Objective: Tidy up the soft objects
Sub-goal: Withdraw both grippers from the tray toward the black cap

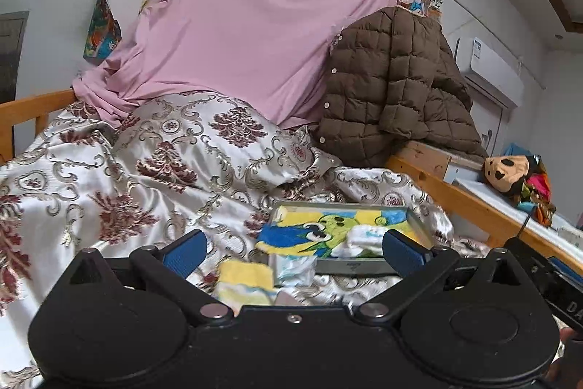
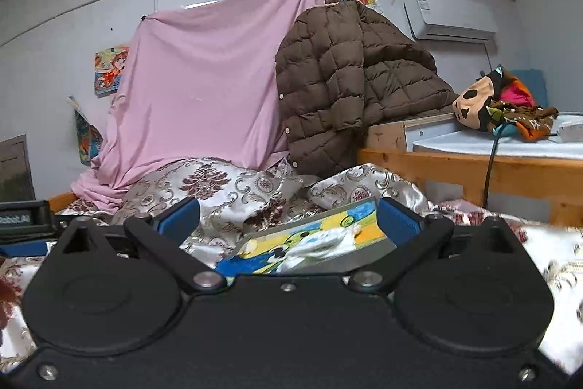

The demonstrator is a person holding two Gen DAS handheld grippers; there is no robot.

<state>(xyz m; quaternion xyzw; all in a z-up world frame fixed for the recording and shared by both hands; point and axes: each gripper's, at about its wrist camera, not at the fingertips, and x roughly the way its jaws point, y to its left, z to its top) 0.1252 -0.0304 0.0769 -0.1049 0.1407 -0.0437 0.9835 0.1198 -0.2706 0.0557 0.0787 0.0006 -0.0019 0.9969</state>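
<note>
Lay loose on the patterned bedspread (image 1: 109, 170), just before the grey tray (image 1: 419, 217) holding a cartoon towel (image 1: 309, 228): a folded yellow washcloth (image 1: 246, 279) beside a pale blue cloth (image 1: 295, 270). Looked light, limp, non-slippery and unbreakable; best pinched at a folded edge. Left gripper (image 1: 293, 252) and right gripper (image 2: 288, 219) both gaped wide, holding nothing.

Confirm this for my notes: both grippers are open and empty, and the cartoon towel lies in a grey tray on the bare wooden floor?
Not the floor. The grey tray with the cartoon towel sits on the patterned bedspread, as the left wrist view shows. The left gripper and right gripper are open and empty.
</note>
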